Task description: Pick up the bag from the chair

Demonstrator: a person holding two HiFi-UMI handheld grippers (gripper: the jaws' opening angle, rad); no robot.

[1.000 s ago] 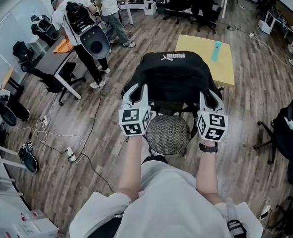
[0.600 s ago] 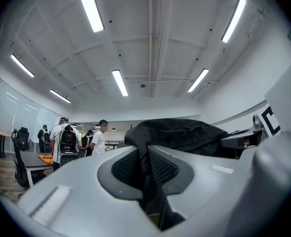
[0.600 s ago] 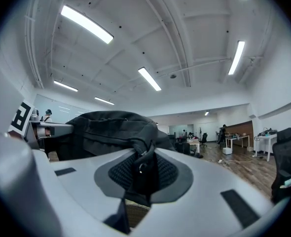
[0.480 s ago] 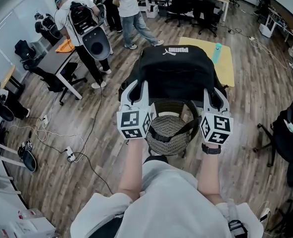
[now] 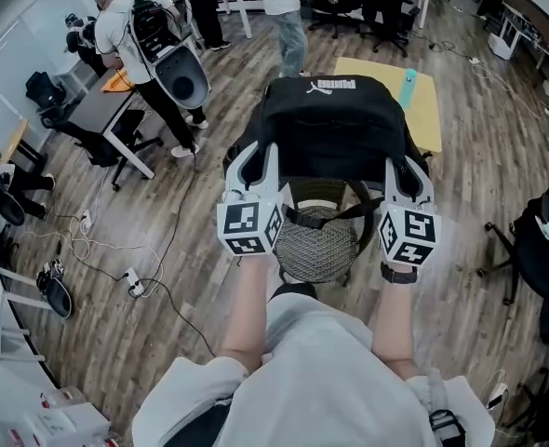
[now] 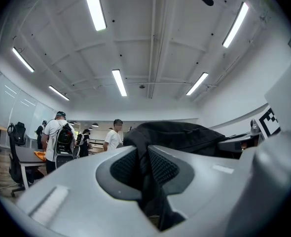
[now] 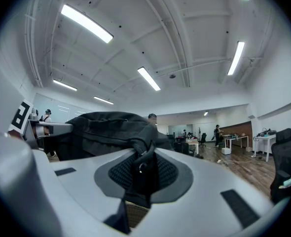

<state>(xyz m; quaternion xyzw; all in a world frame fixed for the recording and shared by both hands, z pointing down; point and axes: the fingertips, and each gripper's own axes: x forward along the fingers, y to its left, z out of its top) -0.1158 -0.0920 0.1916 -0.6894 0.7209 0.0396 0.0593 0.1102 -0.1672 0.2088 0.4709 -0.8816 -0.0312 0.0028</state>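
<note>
Two thin pinches carry everything: left gripper (image 5: 256, 161) and right gripper (image 5: 400, 170) have fingers (image 6: 123, 169) clamped on side fabric of the black backpack (image 5: 330, 124), held just above the mesh chair (image 5: 316, 250). Fabric could slip, or that dangling strap (image 5: 335, 217) could snag the seat.

The black bag (image 5: 335, 128) with a white logo hangs above the mesh chair (image 5: 316, 250) seat, strap dangling
</note>
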